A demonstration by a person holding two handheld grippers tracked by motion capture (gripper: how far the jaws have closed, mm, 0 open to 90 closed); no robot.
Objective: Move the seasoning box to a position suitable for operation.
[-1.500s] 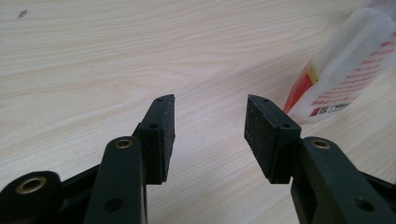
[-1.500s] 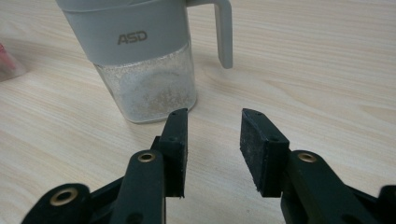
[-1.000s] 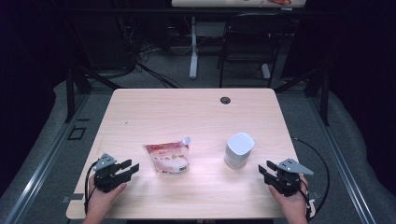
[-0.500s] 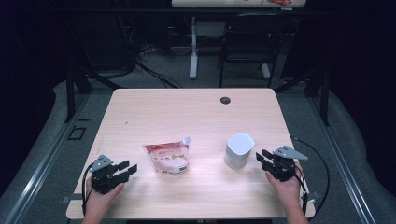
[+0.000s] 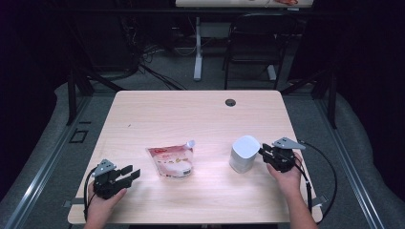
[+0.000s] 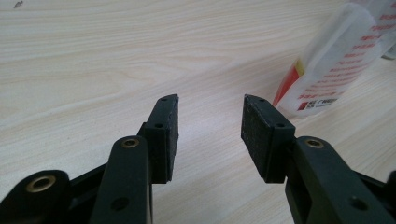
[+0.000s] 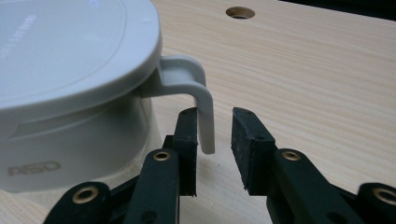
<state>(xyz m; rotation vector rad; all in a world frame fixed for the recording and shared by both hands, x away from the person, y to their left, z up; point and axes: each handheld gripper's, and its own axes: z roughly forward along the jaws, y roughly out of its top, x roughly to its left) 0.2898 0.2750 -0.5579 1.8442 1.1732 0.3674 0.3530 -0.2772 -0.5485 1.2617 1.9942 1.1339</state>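
High view – container: a white lidded container stands on the table toward its right side, with the right tongs just beside it – touching or not, I cannot tell from up here.
High view – pouch: a red-and-white spouted pouch lies flat near the table's middle, apart from the container; the left tongs rest well short of it, open and empty.
Left gripper view – tongs: the left tongs gape over bare wood, nothing between the pads; the pouch sits off to the upper right, untouched.
Right gripper view – handle: the container's thin hooked handle hangs between the pads of the right tongs, whose jaws have just been closing; it lies against the left pad, with a gap to the right one – not yet clamped.
Risk – slip: the handle is narrow and only its lower tip sits between the pads, so a shallow bite could let it pop out.
Risk – shove: a one-sided squeeze may push the light container sideways or tip it.
Risk – lid: should the handle belong to the lid, pulling might lift the lid alone.
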